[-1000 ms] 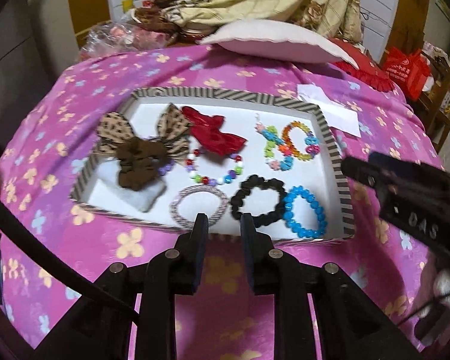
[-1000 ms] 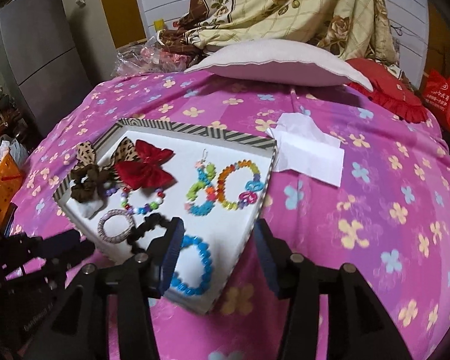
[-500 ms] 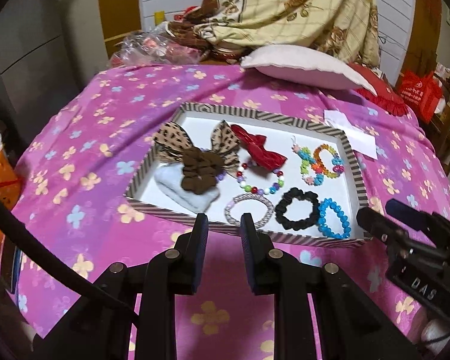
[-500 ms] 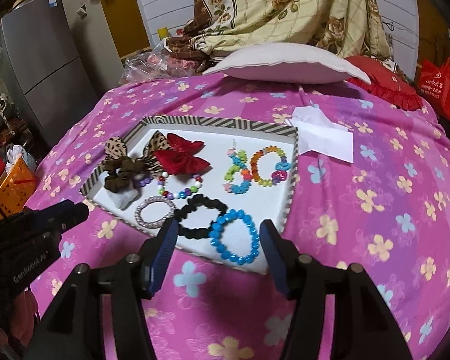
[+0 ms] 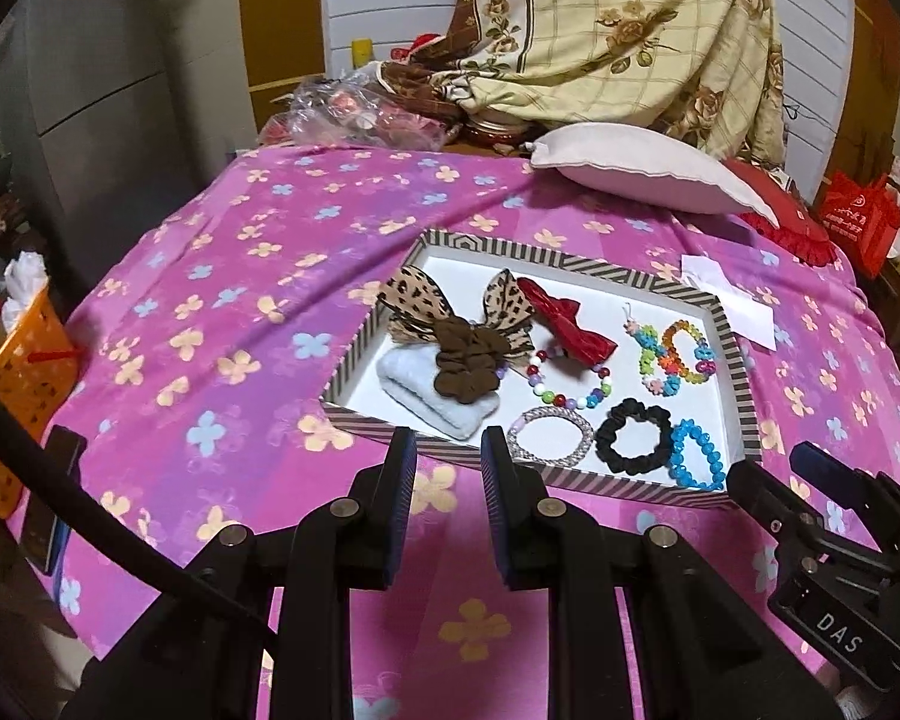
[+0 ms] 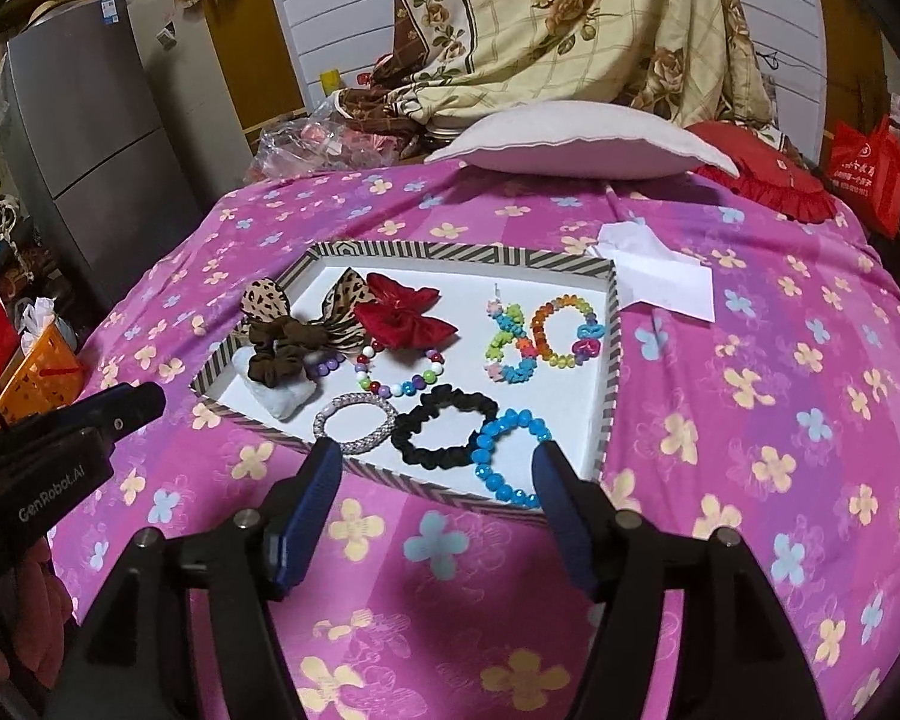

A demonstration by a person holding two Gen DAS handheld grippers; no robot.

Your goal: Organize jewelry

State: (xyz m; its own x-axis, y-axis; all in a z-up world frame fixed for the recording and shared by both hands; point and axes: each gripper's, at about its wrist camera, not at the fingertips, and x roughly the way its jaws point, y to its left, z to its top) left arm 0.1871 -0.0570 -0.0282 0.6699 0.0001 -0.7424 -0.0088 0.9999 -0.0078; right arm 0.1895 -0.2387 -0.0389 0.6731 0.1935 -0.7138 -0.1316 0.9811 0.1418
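Note:
A striped-rim white tray lies on the pink flowered bedcover. In it are a leopard bow with a brown scrunchie, a red bow, a silver band, a black scrunchie, a blue bead bracelet and coloured bead bracelets. My left gripper hovers before the tray's near rim, its jaws a narrow gap apart and empty. My right gripper hangs over the near rim, its jaws opening wide with nothing between them; the black scrunchie and blue bracelet lie beyond.
A pale pillow and a red cushion lie at the bed's far end. White paper sits right of the tray. An orange basket and a grey fridge stand left of the bed. A dark phone rests at the cover's left edge.
Both grippers have drawn back from the tray, which now looks smaller and farther off. The right jaws have spread wider. The left jaws keep the same narrow gap.

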